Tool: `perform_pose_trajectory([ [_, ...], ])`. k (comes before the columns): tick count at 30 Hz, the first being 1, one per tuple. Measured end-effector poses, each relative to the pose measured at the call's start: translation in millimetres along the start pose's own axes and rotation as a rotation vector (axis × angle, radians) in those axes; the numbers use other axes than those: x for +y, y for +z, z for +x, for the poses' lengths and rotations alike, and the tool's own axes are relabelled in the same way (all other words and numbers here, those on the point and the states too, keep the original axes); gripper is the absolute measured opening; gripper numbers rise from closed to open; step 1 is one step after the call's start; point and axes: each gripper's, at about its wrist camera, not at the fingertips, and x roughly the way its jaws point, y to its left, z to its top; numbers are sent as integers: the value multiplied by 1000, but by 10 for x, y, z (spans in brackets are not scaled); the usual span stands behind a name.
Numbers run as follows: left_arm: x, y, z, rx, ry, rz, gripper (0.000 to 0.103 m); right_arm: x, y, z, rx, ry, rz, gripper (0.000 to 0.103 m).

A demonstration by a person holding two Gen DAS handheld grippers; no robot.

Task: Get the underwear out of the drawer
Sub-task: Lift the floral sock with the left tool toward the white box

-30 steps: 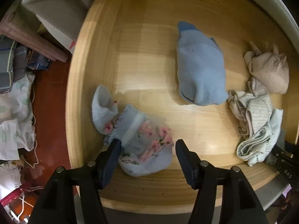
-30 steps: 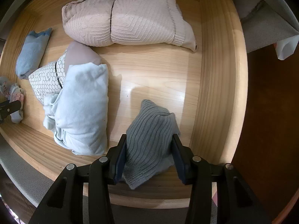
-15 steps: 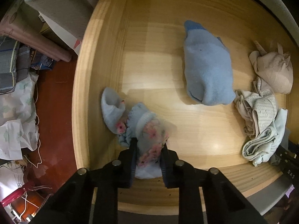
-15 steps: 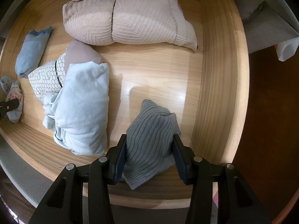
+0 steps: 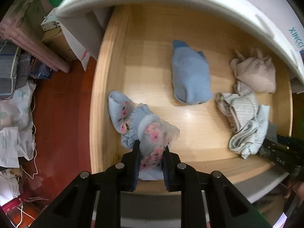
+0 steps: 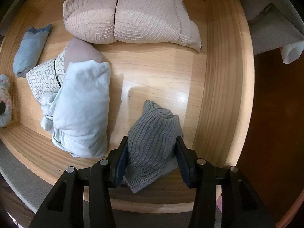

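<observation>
Your left gripper (image 5: 151, 150) was clamped on the floral blue underwear (image 5: 140, 125) near the drawer's (image 5: 98, 95) left wall | your right gripper (image 6: 150, 152) pinched the grey ribbed piece (image 6: 152, 142) by the right wall | blue sock (image 5: 190, 77) lay mid-floor, bare wood between | white top (image 5: 209, 3) overhung the back edge, reading "XINCI".

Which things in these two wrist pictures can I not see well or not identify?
- Floral garment, left wrist view: its lower end is hidden between the jaws of the left gripper.
- Grey ribbed garment, right wrist view: its sides are covered by the right gripper.
- Drawer back, left wrist view: hidden under the white top.
</observation>
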Motion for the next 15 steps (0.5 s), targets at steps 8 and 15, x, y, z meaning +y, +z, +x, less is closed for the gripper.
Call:
perform_pose_trajectory([
  [8,-72,-76,-543,-119,-21,44,20,11,4,-16,3,-9,-1,45],
  [15,-126,-58,-1330,-298,-64,67,20,11,12,-12,3,-12,-4,45],
])
